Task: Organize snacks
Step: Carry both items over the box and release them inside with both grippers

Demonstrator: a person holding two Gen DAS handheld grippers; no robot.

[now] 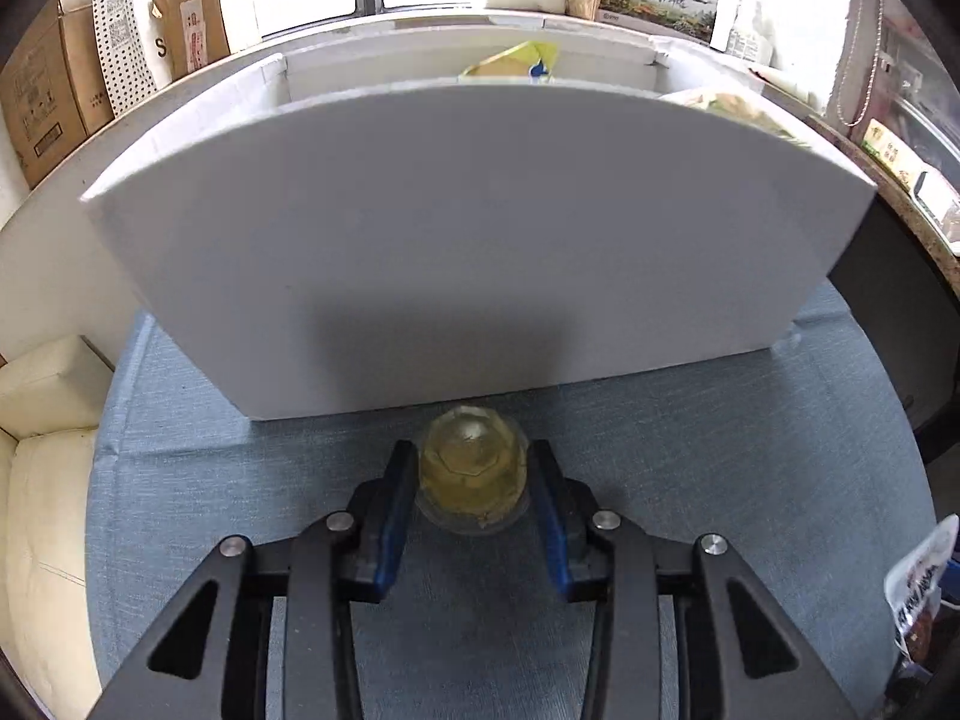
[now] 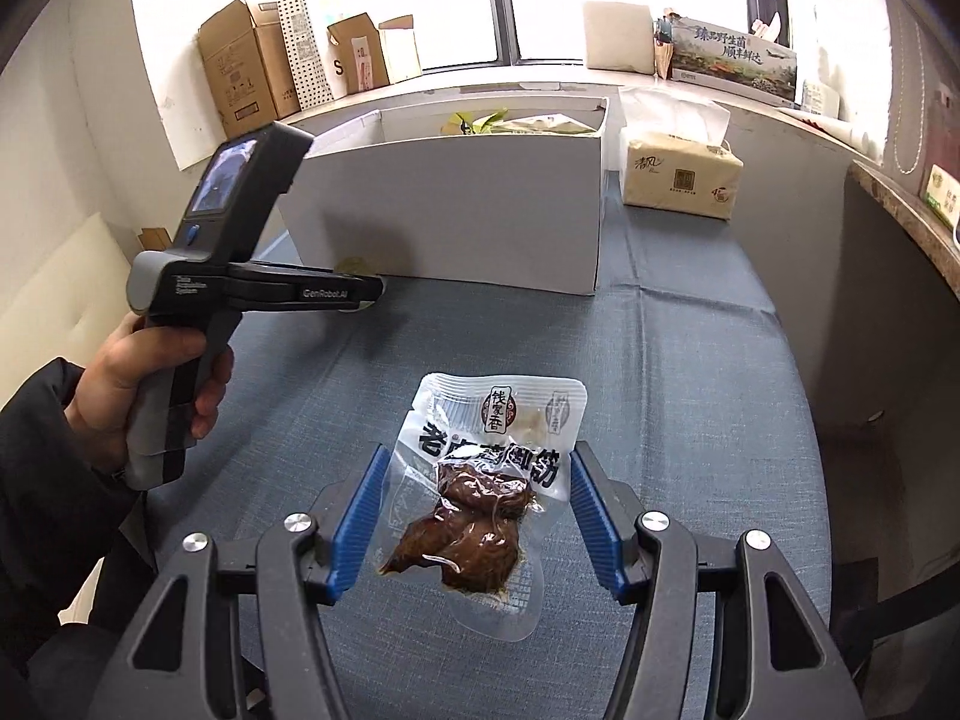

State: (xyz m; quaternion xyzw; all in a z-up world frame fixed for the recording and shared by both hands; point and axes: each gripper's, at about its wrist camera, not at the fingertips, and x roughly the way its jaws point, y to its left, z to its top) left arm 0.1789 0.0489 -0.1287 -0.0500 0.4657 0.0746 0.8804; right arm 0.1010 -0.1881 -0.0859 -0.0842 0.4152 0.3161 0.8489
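The left wrist view looks straight down its own fingers: the left gripper point(image 1: 474, 480) is closed on a small clear jelly cup point(image 1: 473, 474) of yellowish gel, both blue pads pressed to its sides, the cup resting on the blue-grey tablecloth point(image 1: 180, 480) just in front of the white box point(image 1: 468, 240). The box's near wall fills that view and hides most of its inside; only a yellow packet point(image 1: 516, 63) shows over the rim.

The right wrist view gives what the left cannot — the whole left tool from the side, held by a hand point(image 2: 150, 372) in a dark sleeve, its tip down at the foot of the box point(image 2: 456, 222), where the cup is only a pale blur. It also shows the right gripper point(image 2: 474, 516) with its jaws apart on either side of a clear vacuum pouch point(image 2: 480, 498) of brown meat lying flat on the cloth; whether the pads touch the pouch's edges I cannot tell. From the left view only a corner of that pouch appears, at the far right edge.

Beside the box's right end stands a pack of tissues point(image 2: 681, 174). Cardboard cartons point(image 2: 252, 72) line the windowsill behind.
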